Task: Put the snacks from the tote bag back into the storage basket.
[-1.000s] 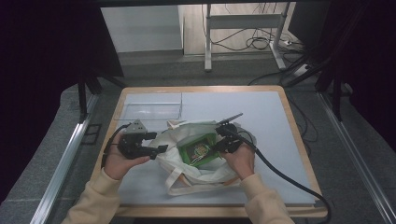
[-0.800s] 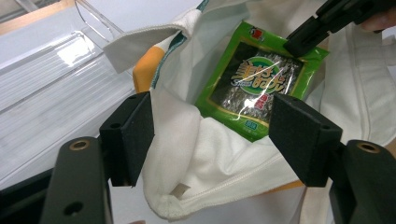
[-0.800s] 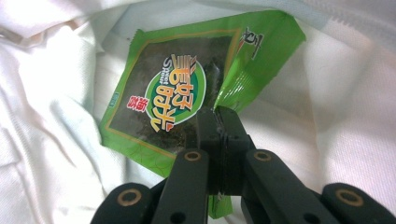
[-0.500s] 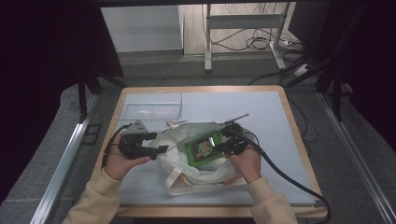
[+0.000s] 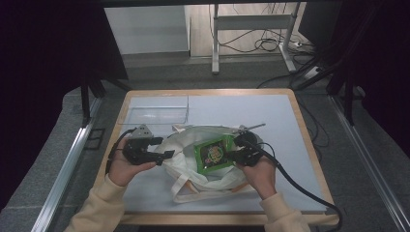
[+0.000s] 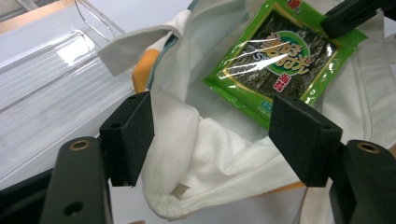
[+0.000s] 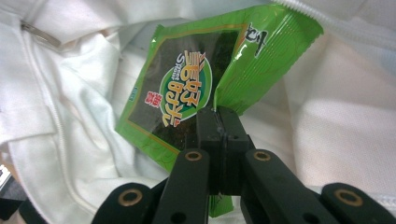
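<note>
Right gripper (image 7: 218, 122): fingers clenched on the edge of the green snack packet (image 5: 214, 154), lifting it clear of the bag's mouth.
Left gripper (image 6: 210, 135): fingers spread around the white cloth bag's (image 5: 193, 166) rim, not pinching, steadying it.
Packet: hanging over the bag, near the desk's (image 5: 270, 116) front edge.
Clear tray (image 5: 154, 112): waiting at the far left corner.

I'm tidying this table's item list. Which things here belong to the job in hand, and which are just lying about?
In use:
- green snack packet, pinched in the right gripper
- white cloth bag, its rim between the left gripper's open jaws

Lying about:
- clear plastic tray
- cables on the floor
</note>
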`<act>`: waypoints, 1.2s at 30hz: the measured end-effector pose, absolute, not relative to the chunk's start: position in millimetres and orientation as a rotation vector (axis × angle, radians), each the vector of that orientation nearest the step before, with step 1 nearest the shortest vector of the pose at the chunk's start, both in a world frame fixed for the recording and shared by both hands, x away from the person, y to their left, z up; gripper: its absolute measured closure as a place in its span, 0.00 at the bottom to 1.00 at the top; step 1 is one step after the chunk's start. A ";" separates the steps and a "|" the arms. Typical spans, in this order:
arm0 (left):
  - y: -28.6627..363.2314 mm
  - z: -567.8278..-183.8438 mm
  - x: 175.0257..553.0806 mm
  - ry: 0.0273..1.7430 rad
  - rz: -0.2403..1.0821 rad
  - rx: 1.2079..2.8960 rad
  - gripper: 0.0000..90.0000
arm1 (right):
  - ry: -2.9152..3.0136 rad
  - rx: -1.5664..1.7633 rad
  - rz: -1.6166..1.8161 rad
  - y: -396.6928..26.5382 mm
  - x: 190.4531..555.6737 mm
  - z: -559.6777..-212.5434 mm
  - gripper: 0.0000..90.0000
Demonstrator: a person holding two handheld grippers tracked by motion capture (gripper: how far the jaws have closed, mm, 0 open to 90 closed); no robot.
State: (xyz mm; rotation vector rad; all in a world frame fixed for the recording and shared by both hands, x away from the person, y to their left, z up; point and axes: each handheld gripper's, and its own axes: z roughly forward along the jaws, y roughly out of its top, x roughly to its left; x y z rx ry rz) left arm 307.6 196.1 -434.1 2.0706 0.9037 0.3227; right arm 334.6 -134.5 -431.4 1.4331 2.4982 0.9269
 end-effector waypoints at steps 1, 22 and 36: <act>195.9 -434.2 307.5 0.903 0.323 2.071 0.35 | 2.495 1.429 0.936 -134.6 332.7 -430.1 0.99; 195.6 -434.9 308.3 0.904 0.322 2.073 0.35 | 2.428 1.349 1.055 -153.7 317.8 -402.4 0.99; 194.2 -436.4 309.9 0.909 0.319 2.079 0.35 | 2.452 1.248 1.173 -168.6 317.8 -383.0 1.00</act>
